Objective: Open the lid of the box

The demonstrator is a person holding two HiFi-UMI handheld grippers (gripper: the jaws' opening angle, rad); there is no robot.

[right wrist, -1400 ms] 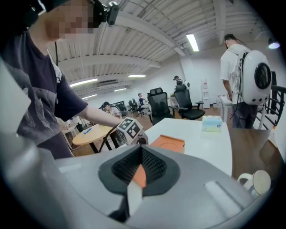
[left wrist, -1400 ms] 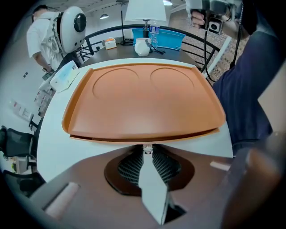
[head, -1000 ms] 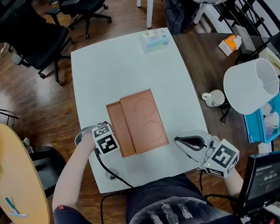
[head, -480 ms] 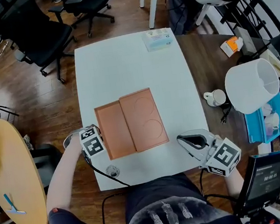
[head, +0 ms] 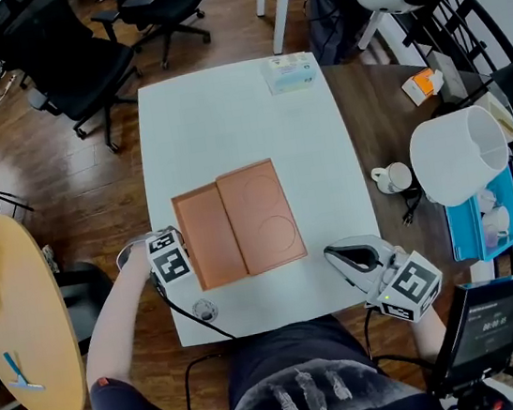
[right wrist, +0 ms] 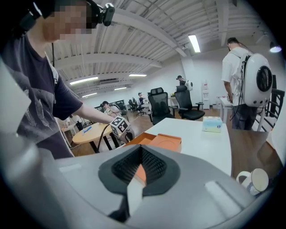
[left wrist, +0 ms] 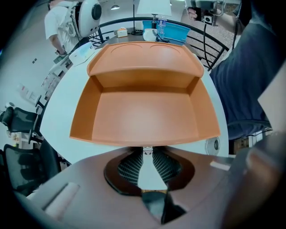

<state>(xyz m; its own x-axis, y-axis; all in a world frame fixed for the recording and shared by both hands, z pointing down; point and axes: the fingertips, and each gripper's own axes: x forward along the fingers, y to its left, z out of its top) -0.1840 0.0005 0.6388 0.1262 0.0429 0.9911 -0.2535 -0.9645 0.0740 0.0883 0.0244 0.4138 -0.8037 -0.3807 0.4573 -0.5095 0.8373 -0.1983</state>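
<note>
An orange box (head: 261, 218) with two circles on its top lies mid-table. Its lid (head: 209, 237) lies open and hollow side up, flat against the box's left side. My left gripper (head: 184, 254) is at the lid's left edge. In the left gripper view the lid (left wrist: 145, 114) fills the middle, with the box (left wrist: 145, 58) behind it. The left gripper (left wrist: 147, 151) stands nearly closed at the lid's near rim, which hides the tips. My right gripper (head: 332, 255) hovers by the table's front right corner, shut on nothing. From there the box (right wrist: 163, 141) shows beyond it.
The white table (head: 225, 118) carries a tissue box (head: 289, 71) at its far edge and a cable port (head: 205, 309) near the front. To the right, a dark table holds a mug (head: 392, 179) and a white lampshade (head: 458, 157). Office chairs (head: 76, 64) stand behind.
My left gripper has moved left with the lid's edge, and the lid has come from partly open to lying flat and wide. The right gripper has barely moved.
</note>
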